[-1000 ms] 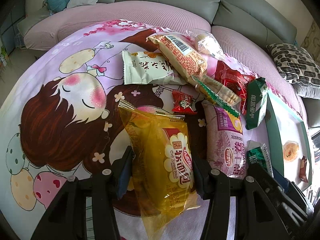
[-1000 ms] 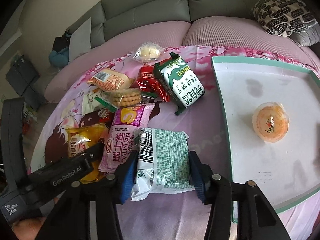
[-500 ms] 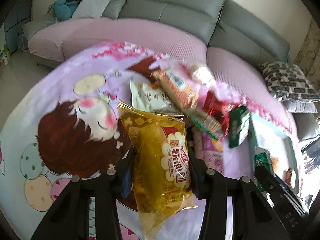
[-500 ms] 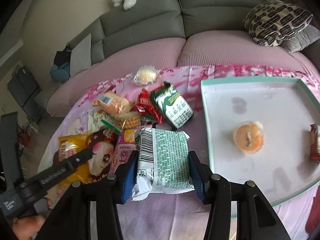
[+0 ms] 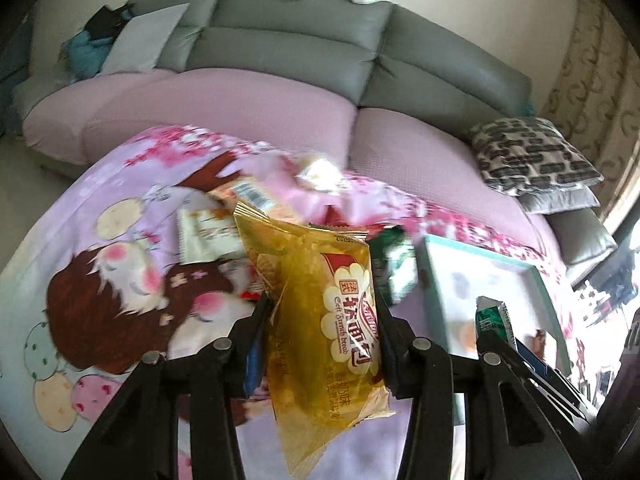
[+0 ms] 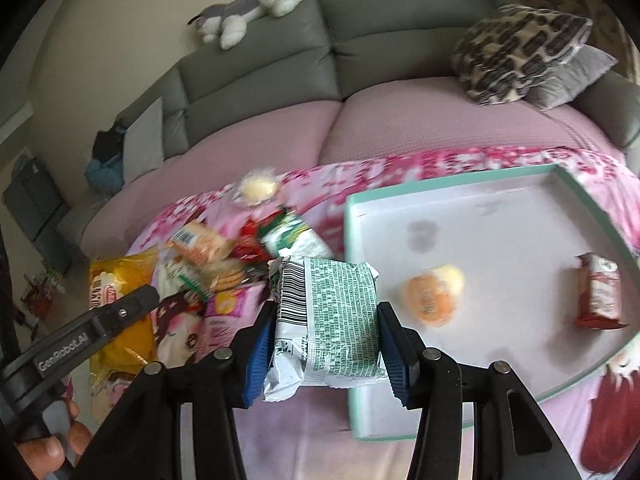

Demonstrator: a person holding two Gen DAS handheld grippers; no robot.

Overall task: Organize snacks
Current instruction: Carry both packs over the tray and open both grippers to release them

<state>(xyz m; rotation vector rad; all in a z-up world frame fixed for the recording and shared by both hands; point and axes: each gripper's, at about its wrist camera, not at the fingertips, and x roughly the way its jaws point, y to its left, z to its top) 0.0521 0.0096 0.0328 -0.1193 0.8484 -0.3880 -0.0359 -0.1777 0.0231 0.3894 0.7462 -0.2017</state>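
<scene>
Tray [image 6: 472, 216] floor lying mostly bare; jelly cup [image 6: 434, 294], red packet [image 6: 600, 292] occupying spots; snack pile [image 6: 224, 256] crowding left.

Right wrist view: tray [image 6: 362, 420] filling the right half of the frame, on a printed cloth [image 6: 304, 452]. Inside it, 2 snacks: a round jelly cup [image 6: 433, 295] left of centre, a small packet [image 6: 599, 292] toward the right edge, well apart. Snack pile [image 6: 224, 256] just left of the tray, a round wrapped bun [image 6: 256, 189] behind it. Barcode packet [image 6: 332, 320] in the lower centre, overlapping the tray's left rim. Bread bag [image 6: 120, 308] at the left edge. Sofa [image 6: 384, 36] behind, across the top; plush toy [image 6: 244, 8] on its back, upper left; 2 cushions [image 6: 520, 48] on the seat, upper right.

Left wrist view: bread bag [image 5: 324, 320] at centre, pile behind, tray [image 5: 540, 284] to the right.
</scene>
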